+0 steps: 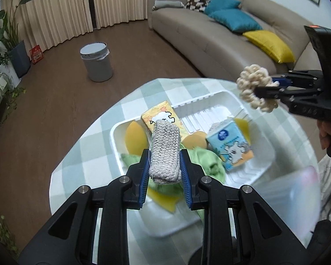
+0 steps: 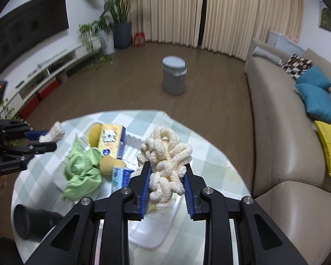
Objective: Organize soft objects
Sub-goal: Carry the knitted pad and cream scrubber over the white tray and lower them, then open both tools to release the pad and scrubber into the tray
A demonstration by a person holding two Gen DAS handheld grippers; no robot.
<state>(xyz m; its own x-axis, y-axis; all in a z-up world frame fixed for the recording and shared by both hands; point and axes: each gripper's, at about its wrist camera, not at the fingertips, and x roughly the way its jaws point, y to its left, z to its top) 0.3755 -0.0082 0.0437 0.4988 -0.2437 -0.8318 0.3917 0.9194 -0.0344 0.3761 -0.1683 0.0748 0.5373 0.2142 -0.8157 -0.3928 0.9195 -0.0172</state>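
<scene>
The left gripper [image 1: 164, 165] is clamped on a grey knitted pad [image 1: 165, 152], its blue pads [image 1: 145, 176] pressing both long sides; the pad stands out forward between the fingers, above the near end of a white tray [image 1: 211, 101]. The right gripper [image 2: 167, 183] is clamped on a cream chenille bundle [image 2: 165, 154], whose loops bulge above and below the fingers; in the left wrist view this gripper [image 1: 267, 90] hangs above the tray's far right corner, clear of it. The tray sits on a round table with a pale green checked cloth [image 1: 94, 150]. Inside the tray lie a yellow tissue pack [image 1: 163, 114] toward the far left, a blue tissue pack [image 1: 229, 145] toward the right and tilted, a crumpled green cloth [image 2: 81, 172] at the near end under the left gripper, and several yellow sponges [image 1: 134, 137] around and between the packs. A clear plastic container [image 1: 298, 190] stands on the table just beside the tray's right side; it is blurred. A black cylinder [image 2: 31, 220] lies on its side at the table's edge in the right wrist view. A grey bin [image 1: 97, 64] stands on the wooden floor well apart from the table, and a beige sofa [image 1: 209, 42] carries teal and yellow cushions.
</scene>
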